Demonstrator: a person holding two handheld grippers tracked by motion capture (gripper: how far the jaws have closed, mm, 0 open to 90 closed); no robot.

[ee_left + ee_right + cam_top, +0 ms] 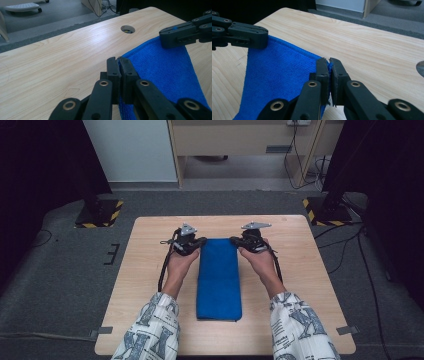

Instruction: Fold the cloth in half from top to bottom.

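A folded blue cloth (219, 279) lies lengthwise in the middle of the wooden tabletop (310, 285). The left gripper (194, 243) pinches the cloth's far left corner between its fingers (113, 67), and the right gripper (239, 241) pinches the far right corner, its fingers (322, 68) pressed on the fabric, lifting that far edge.

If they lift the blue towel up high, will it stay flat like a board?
Probably not. The blue towel looks soft and fuzzy and is folded, so it should droop. Each tool, left and right, pinches a far corner, so the middle would likely sag. It seems light.
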